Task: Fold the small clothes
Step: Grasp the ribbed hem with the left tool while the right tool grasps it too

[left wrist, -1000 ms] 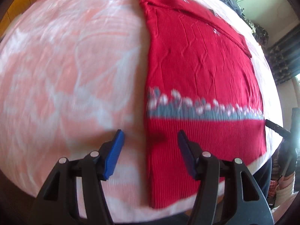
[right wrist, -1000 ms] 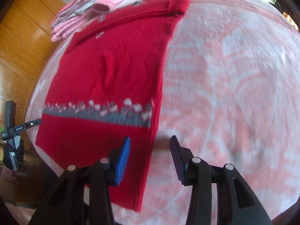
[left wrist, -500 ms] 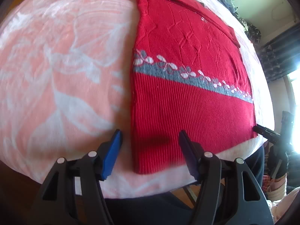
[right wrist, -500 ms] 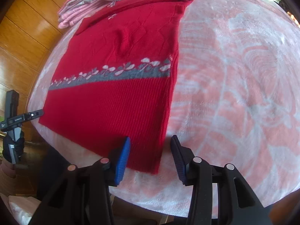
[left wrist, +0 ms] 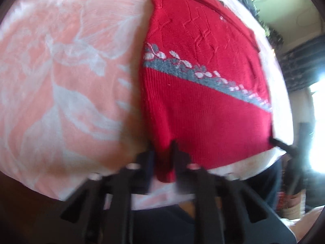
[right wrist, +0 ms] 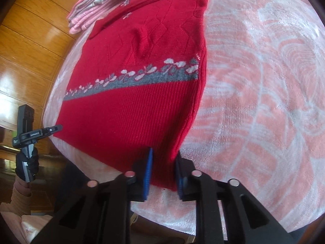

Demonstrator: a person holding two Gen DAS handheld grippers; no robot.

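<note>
- Both claws have come forward since half a second ago: then they hung spread apart above the near hem, and now each one bites a bottom corner of the red sweater [right wrist: 142, 93].
- From where I stand, the left claw [left wrist: 163, 158] is clenched on the hem corner at about 6 o'clock in its own view, though that view is blurred with motion.
- Over on the other side, the right claw [right wrist: 163, 172] has its blue pads [right wrist: 149, 170] closed against the opposite corner, with the knit pinched between them.
- Otherwise the sweater lies flat, front up, on the pink-and-white patterned cloth [right wrist: 264, 81] that covers the counter, with its grey flowered band [right wrist: 132, 81] running across the middle and its collar end far off at 12 o'clock.
- A stack of pink clothes [right wrist: 97, 6] sits just beyond the collar, at around 11 o'clock in the right view.
- To do this fold well, I'd say lift both corners together and level, so the hem stays straight and taut between the claws.
- Then carry the hem toward 12 o'clock and lay it down square on the collar end, stopping short of the pink stack.
- One small rumple [right wrist: 144, 38] sits mid-chest; an even pull may flatten it, and a lopsided lift would likely skew the side edges.
</note>
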